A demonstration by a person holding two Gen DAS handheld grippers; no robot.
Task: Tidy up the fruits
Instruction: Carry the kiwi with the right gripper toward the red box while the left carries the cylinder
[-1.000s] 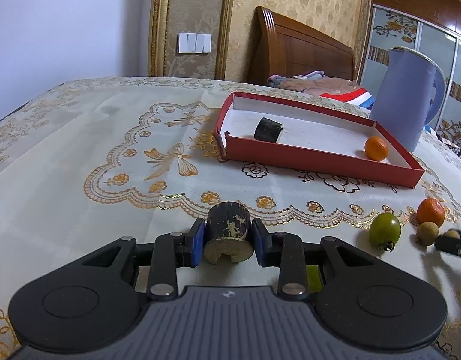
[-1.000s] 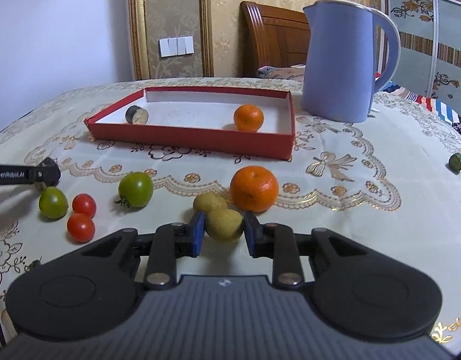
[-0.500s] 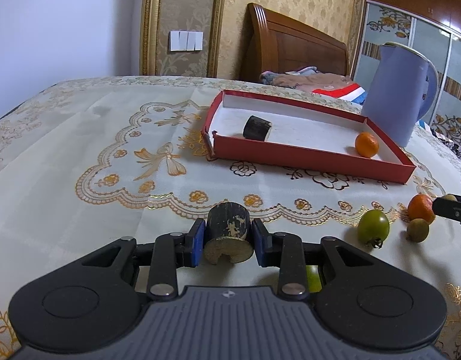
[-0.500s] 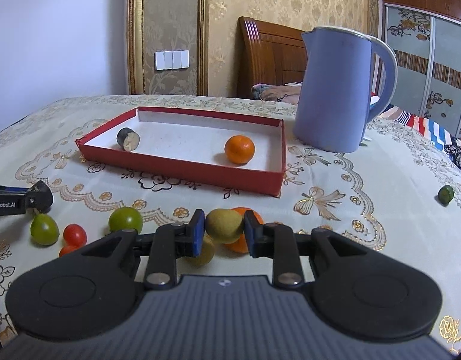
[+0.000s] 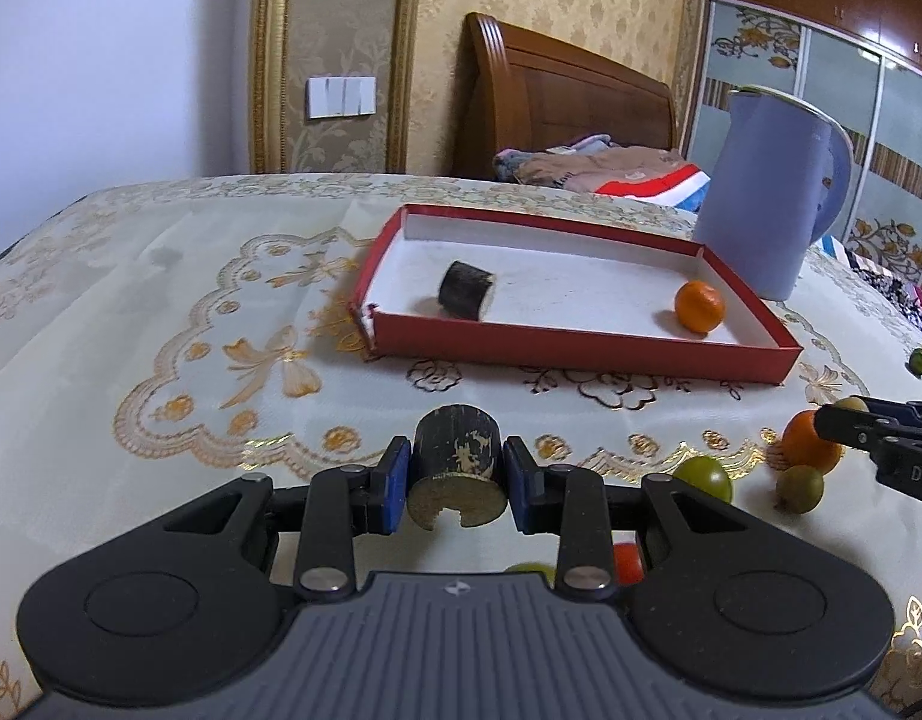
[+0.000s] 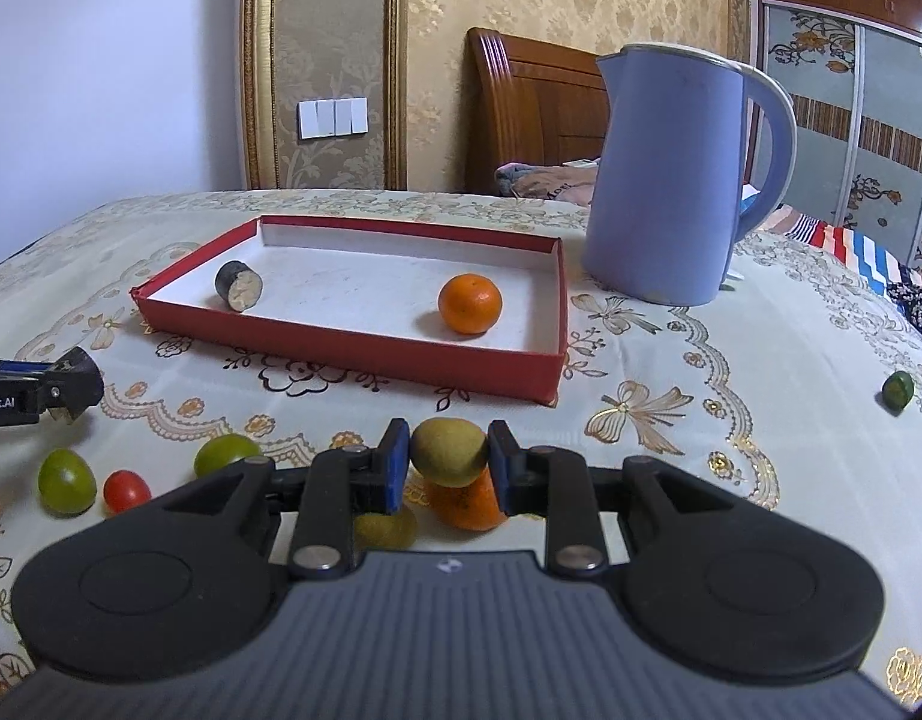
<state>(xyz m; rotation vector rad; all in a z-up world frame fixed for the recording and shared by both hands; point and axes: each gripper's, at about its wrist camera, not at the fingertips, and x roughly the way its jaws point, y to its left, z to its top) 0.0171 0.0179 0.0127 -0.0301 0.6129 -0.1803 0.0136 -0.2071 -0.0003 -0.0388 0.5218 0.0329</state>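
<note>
My left gripper (image 5: pixel 456 483) is shut on a dark-skinned cut cylinder piece (image 5: pixel 458 468), held above the tablecloth in front of the red tray (image 5: pixel 580 348). The tray holds a similar dark piece (image 5: pixel 466 290) and an orange (image 5: pixel 699 306). My right gripper (image 6: pixel 449 459) is shut on a yellow-green round fruit (image 6: pixel 449 450), lifted above an orange (image 6: pixel 466 504) and another yellow-green fruit (image 6: pixel 386 528) on the cloth. The tray (image 6: pixel 353 354), its dark piece (image 6: pixel 239 285) and orange (image 6: pixel 469 303) lie ahead of it.
A blue kettle (image 6: pixel 670 180) stands right of the tray. Green tomatoes (image 6: pixel 65 480) (image 6: pixel 224 453) and a red one (image 6: pixel 125 489) lie at left on the cloth. A small green fruit (image 6: pixel 897 390) sits far right. A bed headboard (image 5: pixel 556 102) is behind.
My right gripper has lifted the yellow-green fruit off the cloth and moved toward the tray. My left gripper, still holding the dark piece, has also come nearer the tray.
</note>
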